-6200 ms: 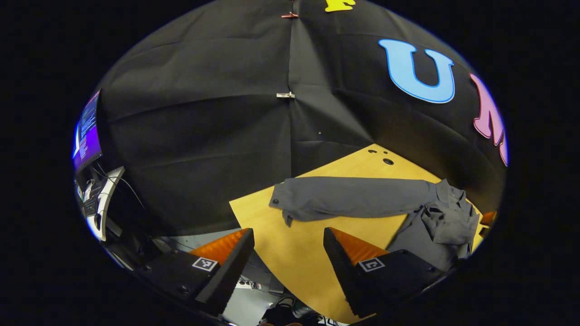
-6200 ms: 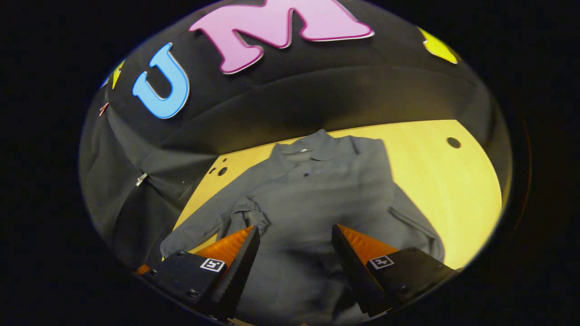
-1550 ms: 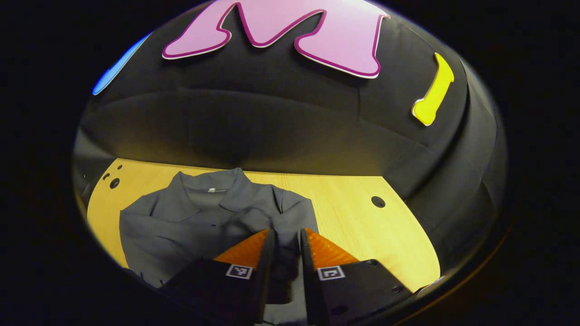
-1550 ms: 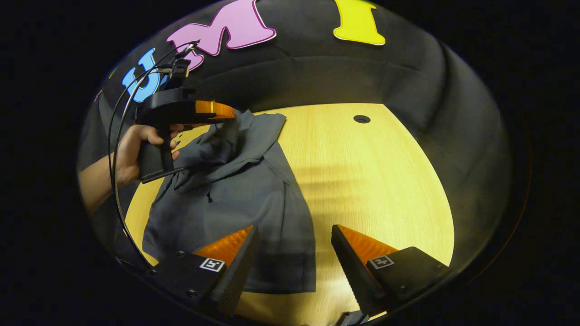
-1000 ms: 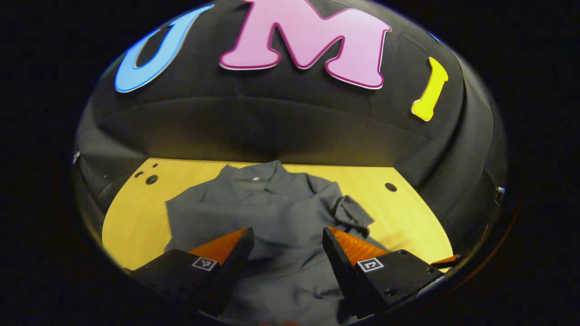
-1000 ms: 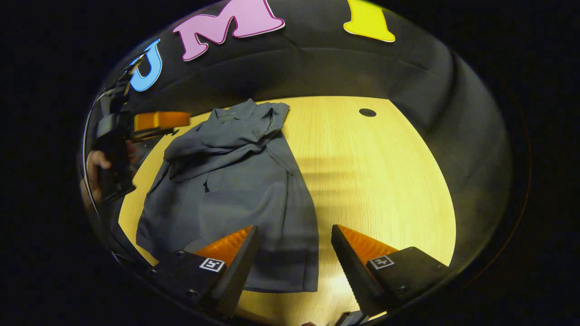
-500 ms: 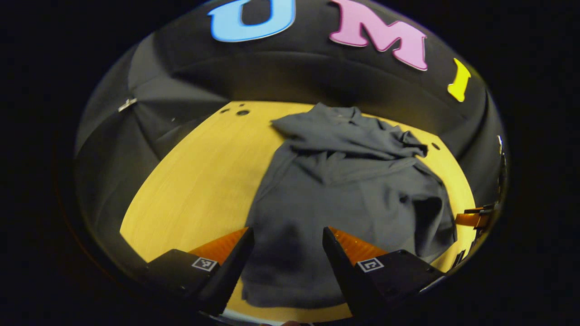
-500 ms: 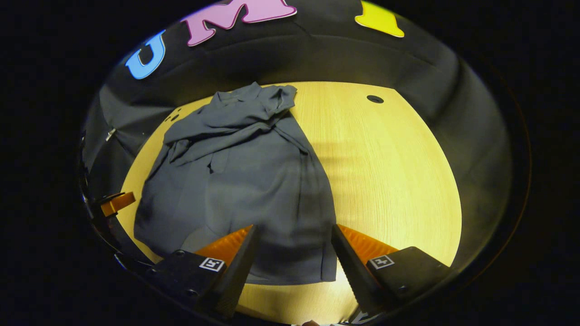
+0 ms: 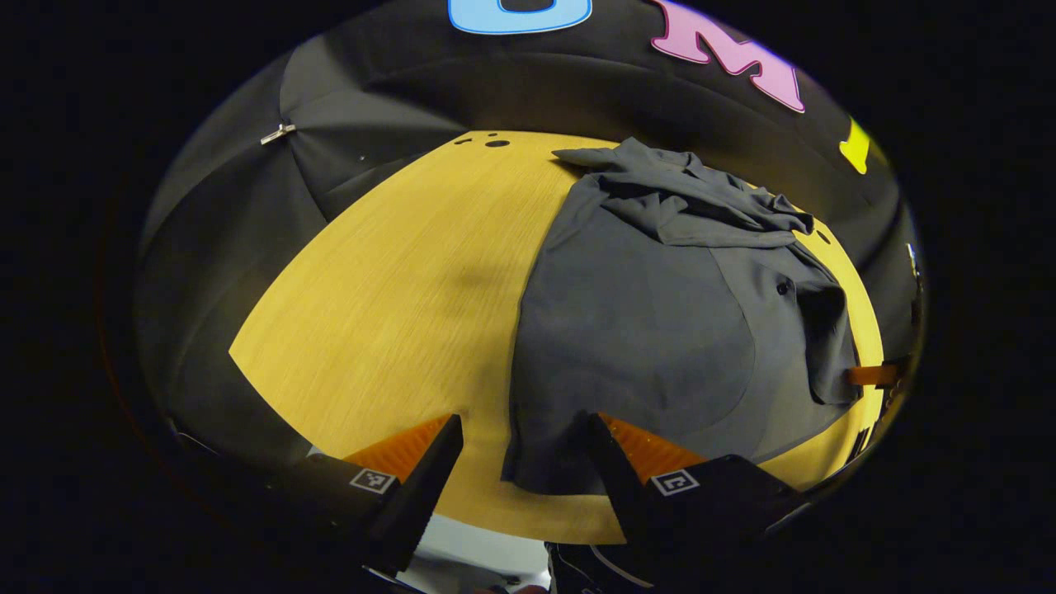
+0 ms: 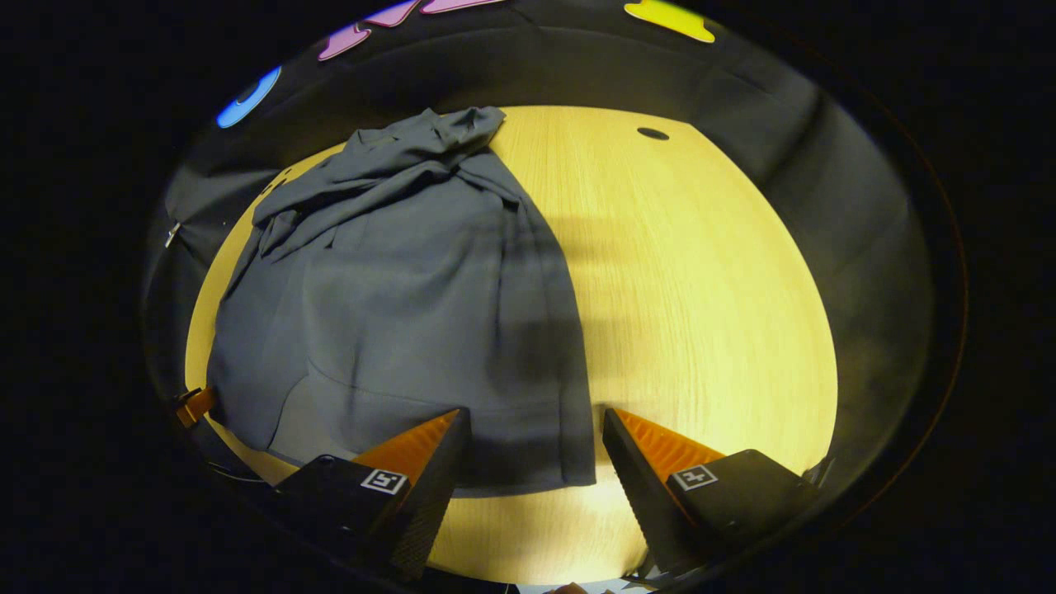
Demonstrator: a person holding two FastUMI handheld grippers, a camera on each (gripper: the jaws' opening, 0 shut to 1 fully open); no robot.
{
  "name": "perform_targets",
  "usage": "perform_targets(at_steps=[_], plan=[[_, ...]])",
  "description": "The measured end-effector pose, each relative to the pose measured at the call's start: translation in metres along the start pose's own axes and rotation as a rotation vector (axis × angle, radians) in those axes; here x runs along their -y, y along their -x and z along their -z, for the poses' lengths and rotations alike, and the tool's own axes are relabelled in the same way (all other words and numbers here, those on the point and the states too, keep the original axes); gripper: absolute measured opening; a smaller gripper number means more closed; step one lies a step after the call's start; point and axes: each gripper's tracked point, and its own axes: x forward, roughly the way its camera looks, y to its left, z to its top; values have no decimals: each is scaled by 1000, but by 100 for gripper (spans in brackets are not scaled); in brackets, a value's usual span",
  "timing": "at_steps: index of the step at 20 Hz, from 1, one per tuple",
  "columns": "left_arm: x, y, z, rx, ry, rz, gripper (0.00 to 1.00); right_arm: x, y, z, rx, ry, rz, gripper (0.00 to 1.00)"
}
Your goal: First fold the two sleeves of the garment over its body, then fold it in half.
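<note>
In the left gripper view, the left tool (image 9: 518,462) sits at the bottom of the frame with its jaws wide apart and nothing between them but air; the near hem corner of the grey shirt (image 9: 660,313) shows in the gap. The shirt lies on the yellow wooden desk (image 9: 388,289), spreading from the lower centre up to the upper right, collar end farthest away. Both sleeves (image 9: 693,210) are folded over the body and lie bunched in rumpled layers near the collar, in the upper right of the frame. The body below them is fairly flat.

In the right gripper view, the right tool (image 10: 532,462) is likewise spread wide and holds nothing, poised above the shirt's (image 10: 396,297) near hem at the bottom centre. Here the shirt fills the left half of the desk (image 10: 701,289), with the heaped sleeves (image 10: 388,177) at the upper left. A shadow falls across the shirt's right edge and the bare wood beside it. A small dark hole (image 10: 652,133) in the desk sits at the upper right.
</note>
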Motion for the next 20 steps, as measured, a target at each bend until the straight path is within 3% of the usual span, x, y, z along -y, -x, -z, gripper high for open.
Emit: perform_targets(at_steps=[14,16,17,19,20], plan=[[14,-10,14,-41,-41,27,98,-26,-3,5,-49,7,11,98],[24,-9,13,-49,-77,49,94,-34,-4,5,-65,21,-2,86],[30,-11,13,-49,-94,58,82,-41,-6,4,-69,32,-13,64],[41,-11,13,-40,-128,77,56,-55,-4,4,-74,68,-44,45],[45,-12,12,-37,-146,80,42,-58,-5,6,-74,89,-48,29]])
